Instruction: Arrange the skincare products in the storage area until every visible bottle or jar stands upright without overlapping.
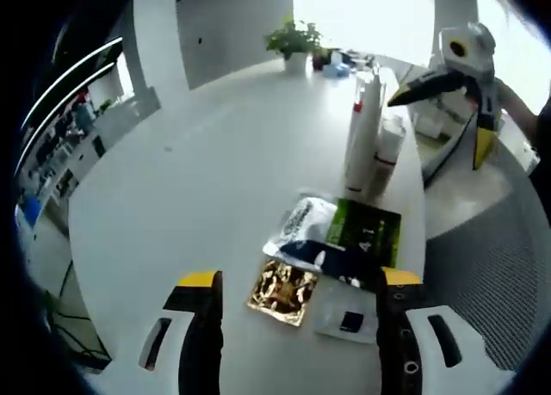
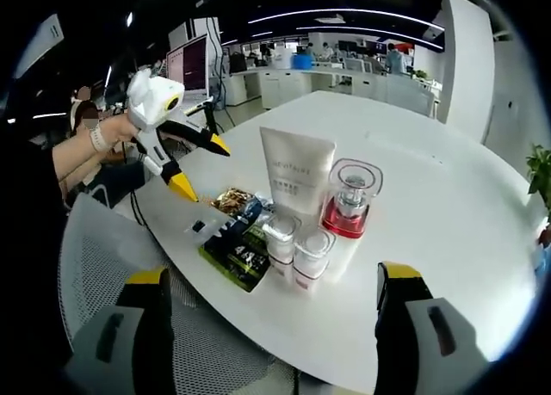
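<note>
Both the left gripper [image 1: 297, 305] and right gripper [image 2: 271, 296] are wide apart and hold nothing, so the right one should slowly close on the two small jars [image 2: 297, 249] at 12 o'clock without bumping the tall white tube [image 2: 295, 178].

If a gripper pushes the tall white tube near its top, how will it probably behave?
The tall white tube stands upright on a narrow end, so a high push would probably tip it rather than slide it. It looks like soft plastic and may dent when squeezed. If it falls, it would likely hit the clear jar with the red base beside it.
</note>
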